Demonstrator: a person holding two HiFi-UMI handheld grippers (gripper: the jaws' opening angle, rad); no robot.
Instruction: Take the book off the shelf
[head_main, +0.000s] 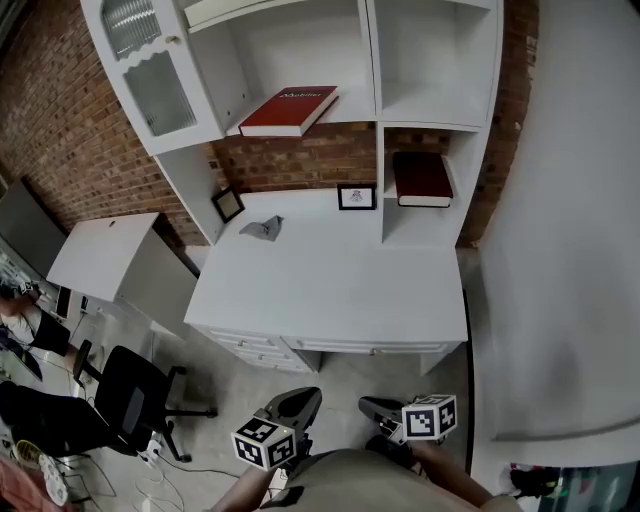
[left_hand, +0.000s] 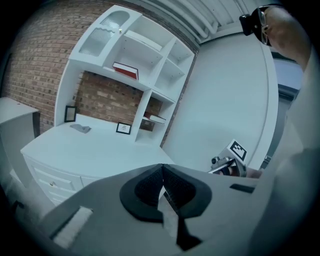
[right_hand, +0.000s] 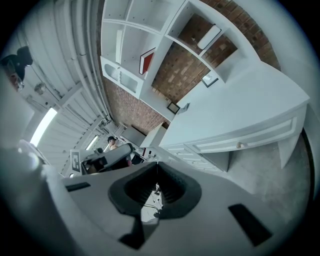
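Left tongs (head_main: 303, 400) and right tongs (head_main: 375, 408) sit side by side at the near edge of the head view, well short of the counter (head_main: 330, 290). On each, the 2 jaws are closed tip to tip with nothing between them.

A black office chair (head_main: 135, 395) stands on the floor at the near left.

The white counter carries 3 items:
- a grey cloth (head_main: 263, 228), left of centre toward the far side
- a small framed picture (head_main: 357, 197), upright against the brick back wall
- a second frame (head_main: 227, 204), leaning at the far left corner

The white shelf unit (head_main: 372, 60) rises from the far side of the counter and holds 2 books. The red book (head_main: 290, 110) lies flat on the upper middle shelf, turned at an angle, with 1 corner past the front edge. The maroon book (head_main: 421, 178) lies flat in the lower right compartment, just right of the small framed picture. Both books are well apart from the tongs
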